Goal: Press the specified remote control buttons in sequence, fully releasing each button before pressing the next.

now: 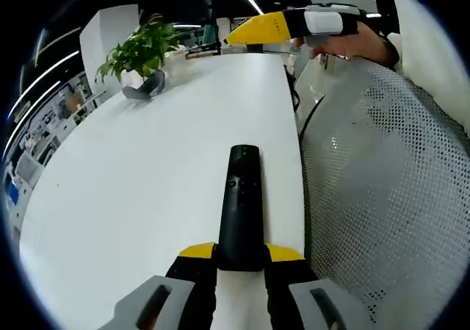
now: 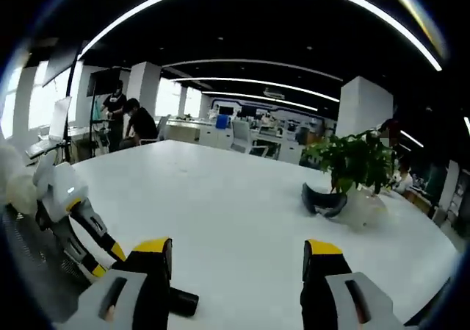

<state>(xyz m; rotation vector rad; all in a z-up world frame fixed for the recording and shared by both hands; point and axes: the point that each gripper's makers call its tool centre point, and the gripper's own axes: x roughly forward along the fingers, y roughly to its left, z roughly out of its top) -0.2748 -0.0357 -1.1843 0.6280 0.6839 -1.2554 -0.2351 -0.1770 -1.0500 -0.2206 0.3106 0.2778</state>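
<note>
Here, by part:
Left tool point(image 1: 241, 255): is pinching the near end of the black remote control point(image 1: 241, 205), holding it lengthwise over the white counter point(image 1: 147, 190) near its right edge.
Right tool point(image 2: 239, 260): is hovering with jaws spread wide above the counter.
Hidden: the remote's buttons are looking too small to read.

Items before you, apart from the job: one white bench point(image 1: 147, 168), broad and bare-topped; one potted green plant point(image 2: 354, 161) at its far side; one dark curved object point(image 2: 323, 199) lying just beside the plant; one mesh-backed chair point(image 1: 382, 190) at the bench edge; two people point(image 2: 128, 120) standing beyond.
</note>
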